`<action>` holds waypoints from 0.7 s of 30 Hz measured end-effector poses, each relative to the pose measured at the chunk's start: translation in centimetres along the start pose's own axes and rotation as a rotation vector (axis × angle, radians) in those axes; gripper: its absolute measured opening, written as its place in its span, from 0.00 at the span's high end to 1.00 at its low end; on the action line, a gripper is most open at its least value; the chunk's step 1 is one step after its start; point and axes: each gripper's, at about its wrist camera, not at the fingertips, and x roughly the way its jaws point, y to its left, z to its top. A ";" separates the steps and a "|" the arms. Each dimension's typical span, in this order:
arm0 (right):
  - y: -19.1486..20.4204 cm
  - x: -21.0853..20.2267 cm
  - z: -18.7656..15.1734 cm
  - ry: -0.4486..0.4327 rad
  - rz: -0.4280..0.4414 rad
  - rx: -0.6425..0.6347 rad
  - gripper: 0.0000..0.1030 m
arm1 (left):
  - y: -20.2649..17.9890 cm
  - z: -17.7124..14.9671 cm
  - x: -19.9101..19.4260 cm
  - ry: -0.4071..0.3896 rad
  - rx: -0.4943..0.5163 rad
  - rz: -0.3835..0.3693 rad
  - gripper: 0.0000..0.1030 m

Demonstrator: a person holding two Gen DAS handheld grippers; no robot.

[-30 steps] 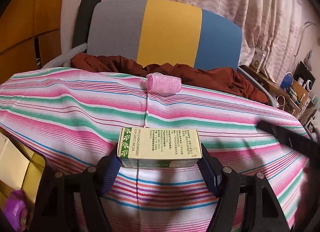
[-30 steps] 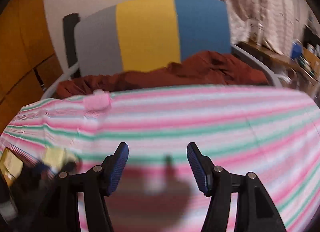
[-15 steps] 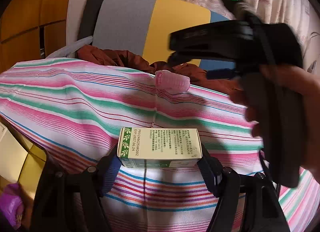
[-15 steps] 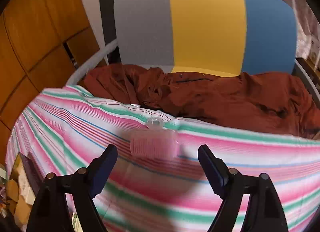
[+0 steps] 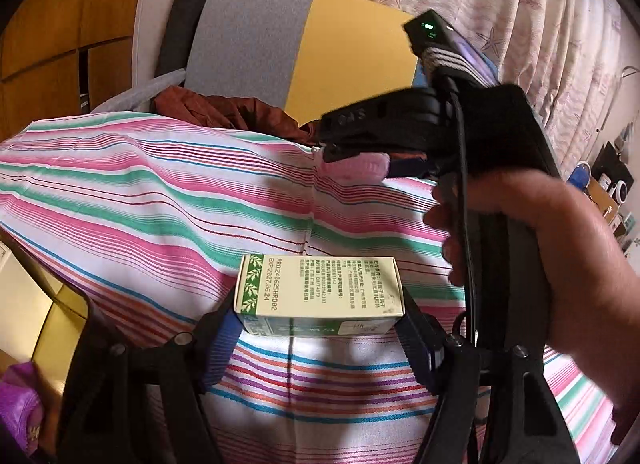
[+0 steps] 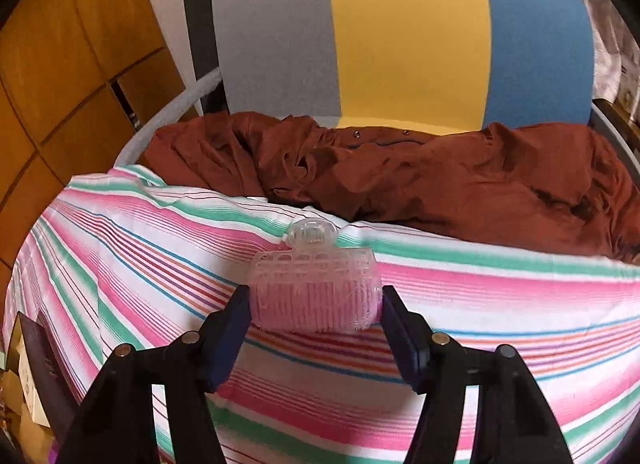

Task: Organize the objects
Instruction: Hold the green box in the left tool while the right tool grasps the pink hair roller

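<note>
A cream and green carton with printed text sits between the blue pads of my left gripper, which is shut on its two ends just above the striped cloth. A pink hair roller with a clear clip lies on the cloth near its far edge. My right gripper straddles it; its jaws are closing and both pads touch the roller's ends. In the left wrist view the right gripper reaches in from the right, held by a hand, and it partly covers the roller.
A rust-brown garment is bunched on the chair seat just behind the cloth's far edge. The chair back is grey, yellow and blue. Curtains hang at the right. Boxes and a purple bag lie low at the left.
The right gripper swung left across the cloth to the pink roller, opened wide, and has closed in on its ends. The left gripper kept still with the carton.
</note>
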 end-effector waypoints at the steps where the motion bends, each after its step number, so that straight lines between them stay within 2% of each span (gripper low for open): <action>1: -0.2 -0.4 -0.4 -0.013 0.001 0.010 0.37 | 0.0 0.0 0.0 -0.001 0.002 0.001 0.29; 4: -1.1 -2.0 -1.9 -0.050 -0.025 0.024 0.37 | -0.1 0.1 0.0 -0.003 0.009 0.008 0.29; 9: -3.7 -5.8 -5.4 -0.131 -0.130 0.076 0.37 | -0.5 0.0 0.2 -0.004 0.031 0.024 0.29; 12: -4.4 -8.6 -8.9 -0.184 -0.213 0.086 0.37 | -0.7 0.0 0.2 -0.007 0.041 0.032 0.29; 17: -4.0 -12.8 -13.9 -0.239 -0.256 0.127 0.37 | -1.0 -0.1 -0.1 -0.023 0.058 0.049 0.29; 21: -2.0 -15.8 -17.2 -0.302 -0.294 0.137 0.37 | -2.2 -0.4 -1.6 -0.093 0.115 0.042 0.29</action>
